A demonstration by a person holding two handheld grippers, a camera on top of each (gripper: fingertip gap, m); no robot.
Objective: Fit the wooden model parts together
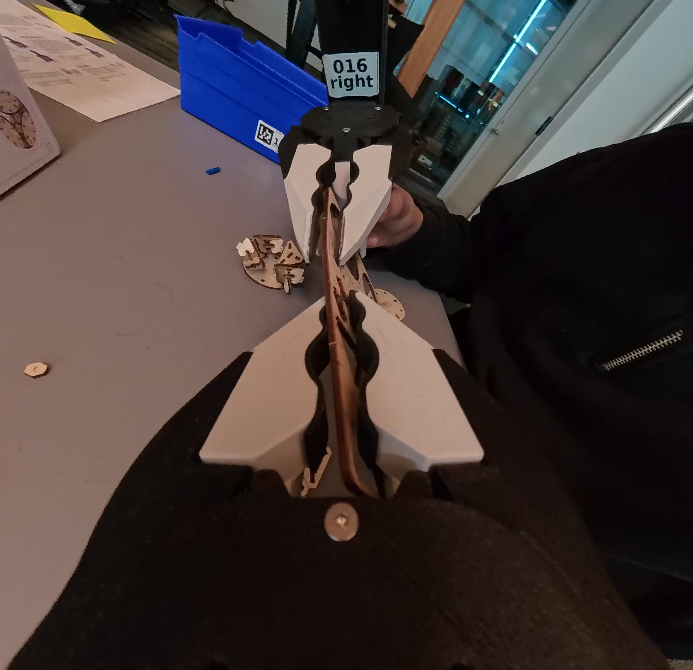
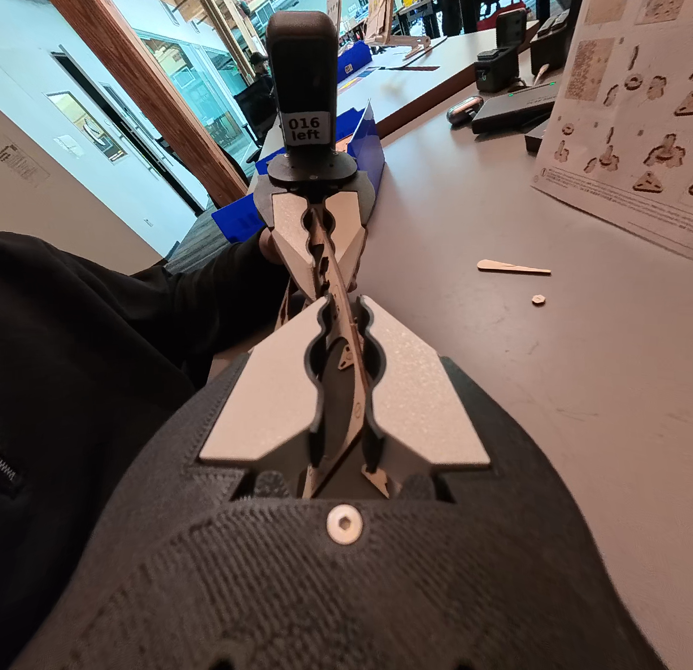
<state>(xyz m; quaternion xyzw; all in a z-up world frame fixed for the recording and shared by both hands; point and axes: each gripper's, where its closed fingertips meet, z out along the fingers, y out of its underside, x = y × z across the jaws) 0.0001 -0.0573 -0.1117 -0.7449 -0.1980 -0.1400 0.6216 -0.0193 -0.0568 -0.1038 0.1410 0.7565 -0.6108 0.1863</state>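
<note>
The thin wooden sheet [image 1: 335,314], laser-cut with holes and slots, hangs edge-on in the air above the grey table [image 1: 131,277], stretched between your two claws. Your left gripper [image 1: 339,299] is clenched on its near end, both dark wavy pads pressed against the sheet's faces. Your right gripper [image 1: 325,256] faces it head-on, its white fingers clamped on the far end of the same sheet, tips nearly meeting the left ones. Your hand [image 1: 397,221] shows behind the right gripper, in a black sleeve.

On the table just left of the sheet sits a round wooden disc with small upright pieces slotted into it [image 1: 272,262]. A second disc [image 1: 390,303] lies just beyond the left fingertips. A blue bin [image 1: 240,86] stands further back, with printed sheets of paper [image 1: 75,71] to its left. A small wooden hexagon [image 1: 35,369] lies apart, near the left edge.
</note>
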